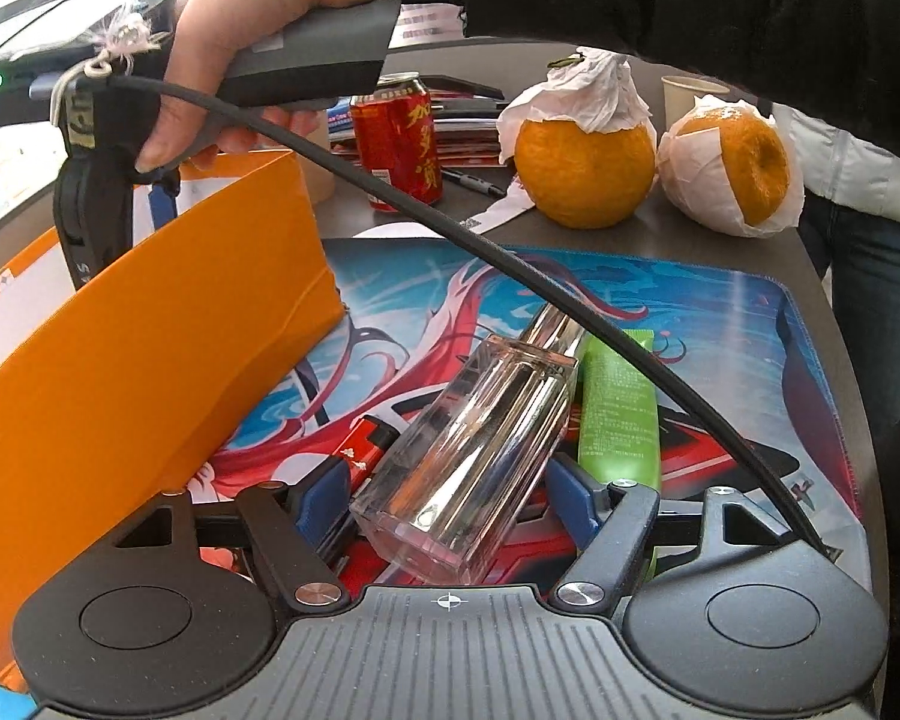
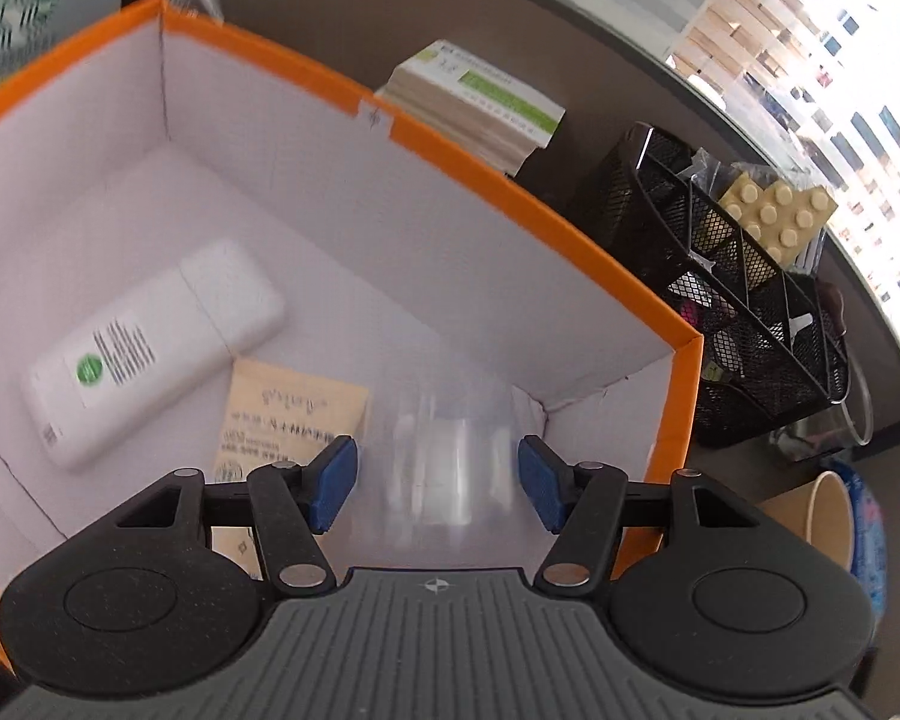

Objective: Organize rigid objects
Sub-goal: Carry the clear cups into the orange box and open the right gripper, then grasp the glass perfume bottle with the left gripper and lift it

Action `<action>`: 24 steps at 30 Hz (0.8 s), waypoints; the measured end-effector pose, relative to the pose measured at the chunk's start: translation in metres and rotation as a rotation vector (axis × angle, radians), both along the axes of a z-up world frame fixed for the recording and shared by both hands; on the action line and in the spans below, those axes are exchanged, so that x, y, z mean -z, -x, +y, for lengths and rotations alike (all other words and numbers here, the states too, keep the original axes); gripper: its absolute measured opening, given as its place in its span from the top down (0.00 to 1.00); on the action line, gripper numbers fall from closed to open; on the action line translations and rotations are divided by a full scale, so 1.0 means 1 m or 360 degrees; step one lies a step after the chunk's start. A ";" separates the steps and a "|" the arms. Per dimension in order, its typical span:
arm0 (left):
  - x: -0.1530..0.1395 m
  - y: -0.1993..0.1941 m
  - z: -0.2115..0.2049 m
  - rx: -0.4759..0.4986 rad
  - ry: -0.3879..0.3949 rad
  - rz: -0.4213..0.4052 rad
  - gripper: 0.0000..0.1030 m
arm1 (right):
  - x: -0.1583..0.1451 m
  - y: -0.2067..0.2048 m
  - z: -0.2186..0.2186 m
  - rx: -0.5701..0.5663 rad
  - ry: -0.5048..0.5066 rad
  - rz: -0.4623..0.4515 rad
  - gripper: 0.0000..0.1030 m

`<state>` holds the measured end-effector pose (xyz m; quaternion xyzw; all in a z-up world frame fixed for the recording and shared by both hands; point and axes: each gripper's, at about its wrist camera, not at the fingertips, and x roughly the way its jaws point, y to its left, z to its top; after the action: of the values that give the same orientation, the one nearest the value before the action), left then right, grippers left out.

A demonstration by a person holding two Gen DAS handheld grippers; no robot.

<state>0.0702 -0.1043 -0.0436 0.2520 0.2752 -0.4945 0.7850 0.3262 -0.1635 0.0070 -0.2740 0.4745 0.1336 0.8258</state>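
- A round dark table (image 1: 678, 228) carries a colourful illustrated mat (image 1: 720, 324); behind the mat stand a red drink can (image 1: 397, 141), two oranges (image 1: 585, 171) partly wrapped in white paper, a paper cup and a heap of printed papers
- An orange box (image 1: 150, 348) with white inner walls stands at the mat's left edge
- Left gripper (image 1: 450, 495): its blue pads flank a clear rectangular glass bottle (image 1: 468, 450) lying on the mat; jaws fairly wide, and whether the pads press on the glass I cannot tell
- A green tube (image 1: 618, 402) lies just beside the bottle, a red lighter (image 1: 363, 450) on its other side
- Only the left view shows the hand (image 1: 258, 30) holding the right tool, reaching over the box
- Only the right view shows the box floor: a white bottle (image 2: 156, 348), a tan packet (image 2: 288, 426) and a blurred clear thing (image 2: 444, 468)
- Right gripper (image 2: 438, 480) hangs inside the box, jaws apart either side of that clear thing without touching it
- Beyond the box: stacked books, a black mesh organizer (image 2: 720, 312), bright windows
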 end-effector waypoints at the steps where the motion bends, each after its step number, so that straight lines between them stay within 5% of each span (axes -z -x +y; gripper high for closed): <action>1: 0.000 0.000 0.000 -0.0002 0.0000 0.0000 0.30 | 0.002 0.002 0.001 -0.0011 0.0019 -0.0002 0.43; 7: 0.000 -0.001 -0.001 0.0004 0.0001 0.0013 0.34 | 0.000 0.011 0.002 -0.0047 0.0072 -0.0059 0.34; 12: 0.000 -0.003 -0.003 0.0032 -0.0004 0.0037 0.38 | -0.028 0.038 -0.009 -0.0096 0.0031 -0.0268 0.26; 24: -0.002 -0.021 -0.007 0.0001 0.0112 0.0331 0.51 | -0.082 0.136 -0.074 -0.0005 -0.0566 -0.0574 0.25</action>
<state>0.0912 -0.1114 -0.0414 0.1718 0.3375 -0.5274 0.7605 0.1898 -0.2378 0.0893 -0.1446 0.2881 0.1652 0.9321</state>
